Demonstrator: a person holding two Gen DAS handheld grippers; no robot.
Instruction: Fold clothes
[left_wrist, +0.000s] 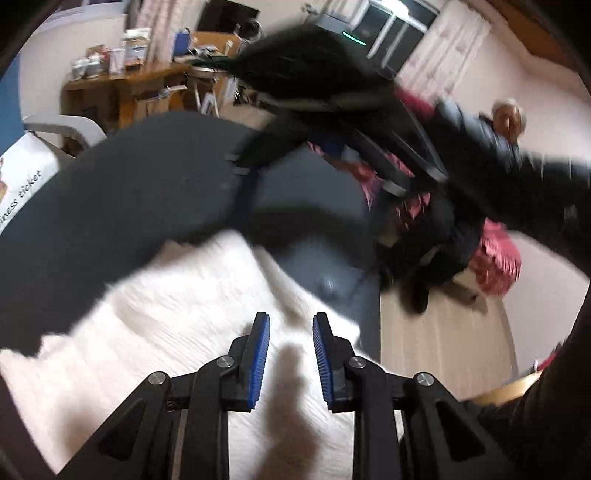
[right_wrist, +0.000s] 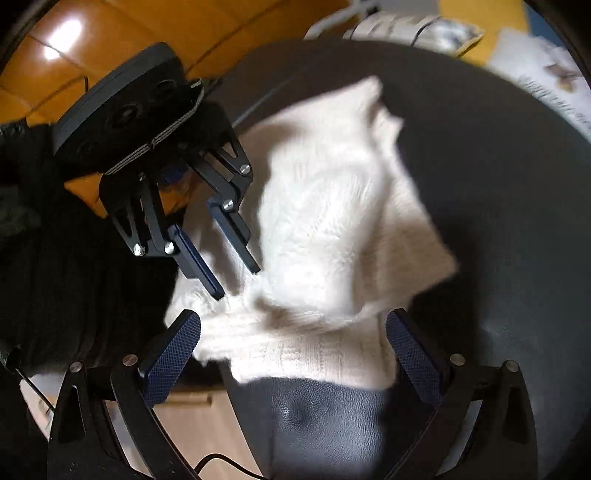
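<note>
Left gripper (left_wrist: 291, 363): jaws stood apart, blue ribbed pads facing, nothing between them; hung just above the white knit.
Left gripper, other view (right_wrist: 236, 282): fingers pointed down toward the near-left edge of the garment, gap clear, not touching as far as could be seen.
Right gripper (right_wrist: 291, 360): jaws spread wide, dark-blue textured pads either side of the knit's near edge; no pad seen pressing on it.
White knit garment (right_wrist: 332, 229): lay rumpled on the dark round cushion, one part bunched up above a flatter ribbed layer; blurred.
White knit garment, left view (left_wrist: 177, 295): filled the near foreground beneath the fingers, a finger shadow across it.
Dark cushion (right_wrist: 498, 184): leather-like, a dimple button (right_wrist: 295, 413) near the front rim.
Printed paper (left_wrist: 26, 192): at left edge, partly readable "...ness ticket"; remainder cut off.
Dark clothing and pink cloth (left_wrist: 495, 258): heaped past the cushion, blurred.
Person (left_wrist: 506, 122): blurred, at far right.
Wooden desk (left_wrist: 122, 88): cluttered, labels too small to read.
</note>
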